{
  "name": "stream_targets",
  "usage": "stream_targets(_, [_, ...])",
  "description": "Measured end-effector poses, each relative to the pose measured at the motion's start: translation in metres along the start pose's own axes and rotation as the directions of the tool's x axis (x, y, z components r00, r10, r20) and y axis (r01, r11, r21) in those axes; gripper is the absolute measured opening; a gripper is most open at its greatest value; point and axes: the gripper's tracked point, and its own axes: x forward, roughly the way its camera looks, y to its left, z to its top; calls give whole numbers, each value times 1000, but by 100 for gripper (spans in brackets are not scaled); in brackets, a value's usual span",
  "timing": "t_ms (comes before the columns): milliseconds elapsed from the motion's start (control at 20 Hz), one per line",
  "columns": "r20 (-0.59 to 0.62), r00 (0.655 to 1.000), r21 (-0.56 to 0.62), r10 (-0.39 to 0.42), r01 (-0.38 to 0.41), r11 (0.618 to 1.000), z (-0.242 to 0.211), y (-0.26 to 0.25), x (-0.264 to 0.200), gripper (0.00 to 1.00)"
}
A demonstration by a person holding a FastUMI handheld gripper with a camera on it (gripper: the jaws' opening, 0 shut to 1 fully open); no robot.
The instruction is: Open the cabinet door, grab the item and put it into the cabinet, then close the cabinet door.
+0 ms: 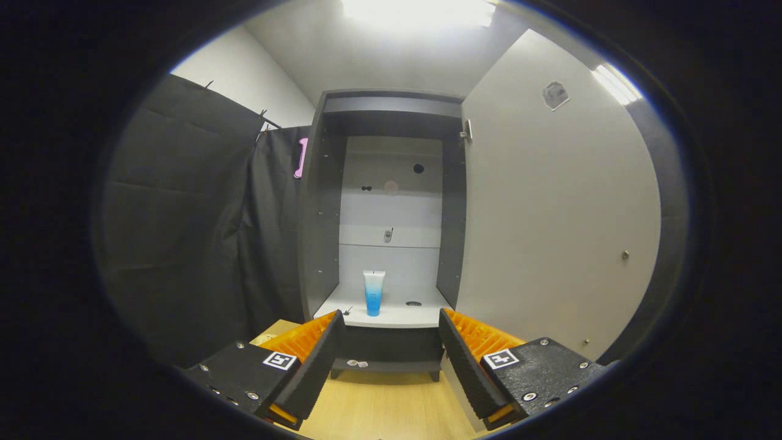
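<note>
The grey cabinet (391, 104) stands ahead with its door (550, 226) swung open to the right. A blue-and-white tube (373, 293) stands upright on its cap on the cabinet's bottom shelf (391, 315), beyond my fingers. My gripper (391, 342) is open in front of the cabinet, with nothing between its fingers. The left finger (314, 366) and the right finger (467, 366) stand wide apart, just short of the shelf's front edge.
The open door fills the right side, close to my right finger, with a small knob (625, 255) near its far edge. Black cloth (201, 232) hangs to the left of the cabinet. A wooden tabletop (385, 409) lies under the fingers.
</note>
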Motion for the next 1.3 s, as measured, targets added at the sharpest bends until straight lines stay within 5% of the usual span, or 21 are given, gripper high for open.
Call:
stream_targets(700, [-35,965,16,-258,259,966,-27,-128,-117,95])
stream_targets(1300, [-79,841,38,-536,540,841,-21,-258,-157,95])
